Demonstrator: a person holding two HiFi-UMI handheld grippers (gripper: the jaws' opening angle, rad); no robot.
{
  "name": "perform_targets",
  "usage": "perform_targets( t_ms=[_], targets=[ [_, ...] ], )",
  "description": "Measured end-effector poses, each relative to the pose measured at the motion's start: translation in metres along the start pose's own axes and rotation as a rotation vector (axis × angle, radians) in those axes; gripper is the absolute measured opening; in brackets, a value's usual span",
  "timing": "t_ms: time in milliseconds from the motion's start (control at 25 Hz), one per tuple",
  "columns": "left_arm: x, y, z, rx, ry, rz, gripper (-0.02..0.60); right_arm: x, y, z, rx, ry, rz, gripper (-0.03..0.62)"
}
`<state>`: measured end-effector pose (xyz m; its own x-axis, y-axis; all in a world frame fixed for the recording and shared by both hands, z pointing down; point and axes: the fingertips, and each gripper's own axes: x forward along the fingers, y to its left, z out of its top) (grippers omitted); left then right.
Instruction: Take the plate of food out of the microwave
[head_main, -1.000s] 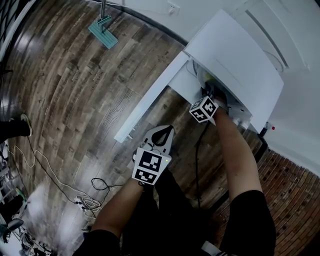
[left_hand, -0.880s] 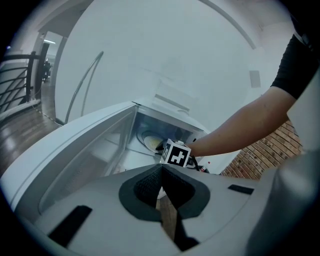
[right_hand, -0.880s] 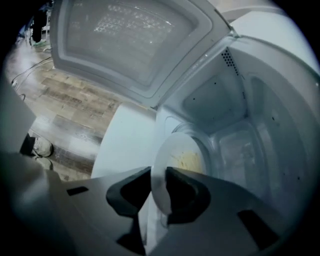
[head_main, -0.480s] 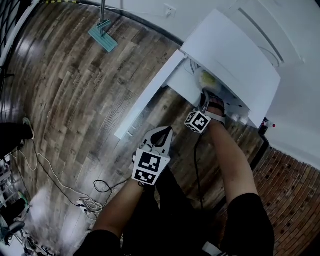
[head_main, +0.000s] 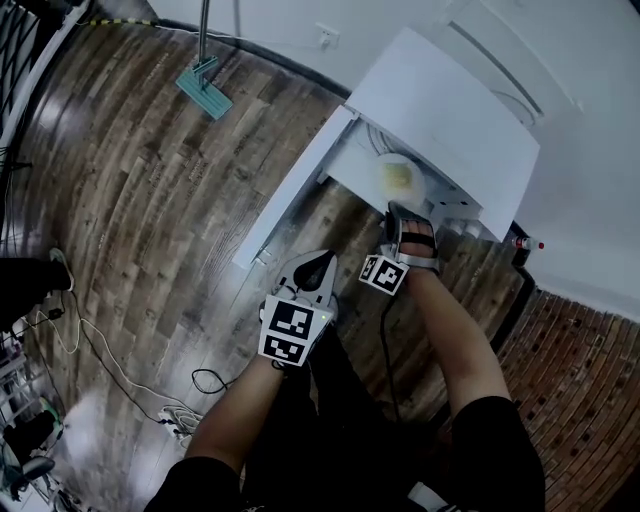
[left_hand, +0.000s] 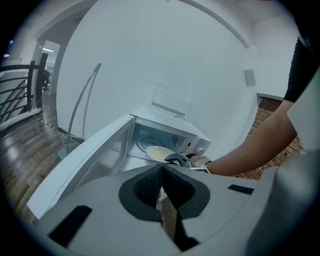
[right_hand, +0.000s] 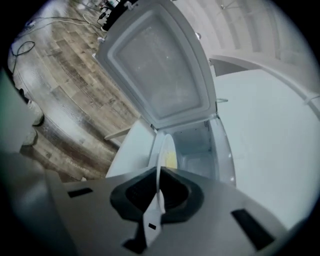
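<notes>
Right gripper (head_main: 403, 210): just clamped onto round white plate of yellow food (head_main: 397, 176), at its 12 o'clock.
Left gripper (left_hand: 161, 187): jaws together, empty.

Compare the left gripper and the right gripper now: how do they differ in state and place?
The right gripper is shut on the plate by its rim, its jaws having just closed; the left gripper is shut on nothing. The right gripper is at the open microwave; the left gripper hangs back, over the floor. Both point toward the microwave.
</notes>
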<state>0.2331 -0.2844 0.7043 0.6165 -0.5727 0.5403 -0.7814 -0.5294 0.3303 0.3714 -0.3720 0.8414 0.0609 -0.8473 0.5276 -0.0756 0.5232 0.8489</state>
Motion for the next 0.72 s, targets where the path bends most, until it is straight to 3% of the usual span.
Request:
perform_targets(
  t_ms=[320,720],
  targets=[
    [-0.043,-0.026,0.052,0.060,-0.051,-0.016,-0.009,-0.112,-0.052,0.032,0.007,-0.093,-0.045,0.023],
    [-0.101,-0.080,0.142,0.154,-0.134,-0.029,-0.009,-0.220,-0.191,0.034,0.035,-0.111,-0.167,0.023]
  ],
)
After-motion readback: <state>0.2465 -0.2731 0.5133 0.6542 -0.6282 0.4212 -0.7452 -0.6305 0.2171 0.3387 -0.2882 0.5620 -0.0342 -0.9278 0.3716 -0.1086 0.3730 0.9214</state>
